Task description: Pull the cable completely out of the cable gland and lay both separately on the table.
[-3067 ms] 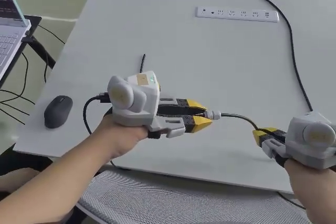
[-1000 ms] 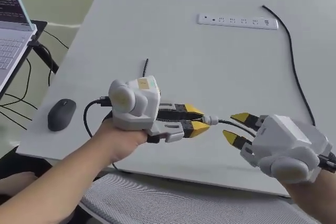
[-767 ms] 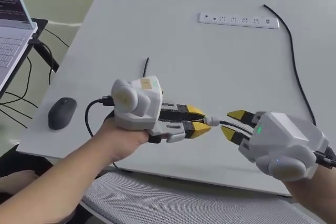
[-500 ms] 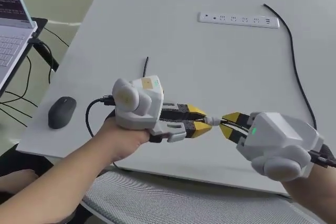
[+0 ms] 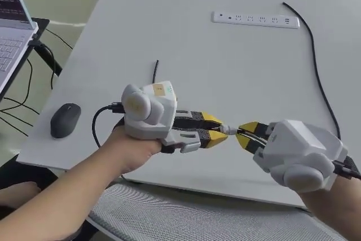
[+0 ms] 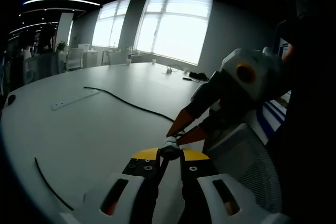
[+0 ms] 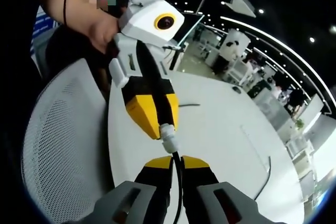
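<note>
In the head view my left gripper (image 5: 217,131) is held level above the table's near edge, shut on the small white cable gland (image 5: 227,130). A thin black cable (image 5: 237,132) leaves the gland to the right. My right gripper (image 5: 248,134) faces the left one, shut on that cable just beside the gland. The left gripper view has the gland (image 6: 169,147) clamped at my left gripper's (image 6: 169,156) tips, with the right gripper (image 6: 181,129) right behind it. In the right gripper view the cable (image 7: 177,174) runs between my right gripper's (image 7: 176,162) closed tips up to the gland (image 7: 168,134).
A white power strip (image 5: 254,19) with a black cord (image 5: 313,66) lies at the table's (image 5: 225,71) far side. A thin black wire (image 5: 155,70) lies mid-table and a dark mouse (image 5: 65,119) at the left edge. A laptop (image 5: 11,26) stands off to the left; a mesh chair (image 5: 169,213) is below.
My right gripper, open a second ago, has moved left along the cable and shut on it close to the gland. The left gripper has kept its hold.
</note>
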`<action>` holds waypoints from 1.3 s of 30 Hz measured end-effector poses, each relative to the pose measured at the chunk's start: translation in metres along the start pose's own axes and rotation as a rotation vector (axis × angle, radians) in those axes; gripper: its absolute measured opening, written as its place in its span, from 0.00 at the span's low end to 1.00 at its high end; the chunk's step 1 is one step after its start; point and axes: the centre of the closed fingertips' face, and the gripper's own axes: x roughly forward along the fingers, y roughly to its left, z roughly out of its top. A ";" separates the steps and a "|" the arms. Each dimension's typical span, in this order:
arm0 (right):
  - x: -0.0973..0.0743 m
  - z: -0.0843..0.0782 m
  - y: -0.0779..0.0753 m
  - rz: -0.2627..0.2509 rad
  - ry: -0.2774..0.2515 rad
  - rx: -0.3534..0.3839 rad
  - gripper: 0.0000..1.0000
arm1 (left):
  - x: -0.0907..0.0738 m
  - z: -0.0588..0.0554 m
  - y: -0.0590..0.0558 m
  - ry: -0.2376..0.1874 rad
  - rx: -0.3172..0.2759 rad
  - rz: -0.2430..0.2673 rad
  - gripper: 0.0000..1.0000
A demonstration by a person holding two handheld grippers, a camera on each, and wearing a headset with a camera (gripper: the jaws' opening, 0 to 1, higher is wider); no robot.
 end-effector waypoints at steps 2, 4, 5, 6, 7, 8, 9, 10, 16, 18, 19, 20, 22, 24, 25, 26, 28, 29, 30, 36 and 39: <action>0.000 0.000 0.000 -0.002 -0.002 0.008 0.00 | 0.000 0.000 0.000 0.001 0.003 0.000 0.15; 0.000 0.000 0.001 -0.004 -0.003 0.020 0.00 | 0.000 -0.001 0.000 0.004 0.008 -0.001 0.15; 0.000 -0.001 0.001 -0.005 -0.004 0.022 0.00 | 0.000 -0.001 0.000 0.004 0.010 -0.001 0.15; 0.000 -0.001 0.001 -0.006 -0.005 0.025 0.00 | 0.000 -0.001 0.000 0.004 0.009 -0.002 0.15; 0.000 -0.002 0.001 -0.006 -0.005 0.032 0.00 | 0.000 -0.001 0.000 0.005 0.007 -0.002 0.15; -0.001 -0.002 0.001 -0.008 -0.006 0.040 0.00 | 0.001 -0.001 0.000 0.004 0.009 -0.002 0.15; -0.001 -0.002 0.001 -0.009 -0.006 0.042 0.00 | 0.001 -0.001 0.000 0.004 0.009 -0.002 0.15; 0.000 -0.002 0.000 -0.011 -0.005 0.045 0.00 | 0.001 -0.001 0.000 0.004 0.010 -0.003 0.15; -0.001 -0.003 0.000 -0.016 -0.002 0.059 0.00 | 0.002 0.000 0.000 0.004 0.012 -0.003 0.15; -0.001 -0.004 -0.001 -0.018 -0.001 0.063 0.00 | 0.002 0.000 0.000 0.002 0.014 -0.002 0.15; -0.001 -0.004 -0.001 -0.018 0.000 0.066 0.00 | 0.002 0.000 0.000 0.002 0.013 -0.002 0.15; 0.000 -0.004 -0.001 -0.017 0.000 0.070 0.00 | 0.002 0.000 -0.001 0.001 0.015 -0.001 0.15; 0.000 -0.005 -0.001 -0.019 0.001 0.072 0.00 | 0.002 0.000 -0.001 0.001 0.016 0.000 0.15; 0.000 -0.006 -0.001 -0.020 0.004 0.081 0.00 | 0.001 0.000 0.000 0.001 0.013 0.001 0.15; 0.000 -0.008 -0.002 -0.023 0.010 0.084 0.00 | 0.001 0.000 0.000 0.001 0.015 0.003 0.15; 0.000 -0.011 -0.004 -0.030 0.018 0.086 0.00 | 0.001 0.000 0.001 0.000 0.014 0.005 0.15; 0.000 -0.016 -0.006 -0.034 0.027 0.111 0.00 | 0.000 0.000 0.001 -0.002 0.010 0.006 0.15; -0.001 -0.020 -0.008 -0.040 0.034 0.118 0.00 | -0.001 0.001 0.001 -0.005 0.010 0.008 0.15; -0.001 -0.023 -0.009 -0.044 0.038 0.125 0.00 | -0.001 0.001 0.001 -0.006 0.008 0.008 0.15; -0.003 -0.044 -0.017 -0.063 0.066 0.219 0.00 | -0.002 0.002 0.002 -0.011 0.005 0.009 0.15; -0.003 -0.055 -0.021 -0.073 0.076 0.285 0.00 | -0.001 0.002 0.002 -0.008 0.008 0.007 0.15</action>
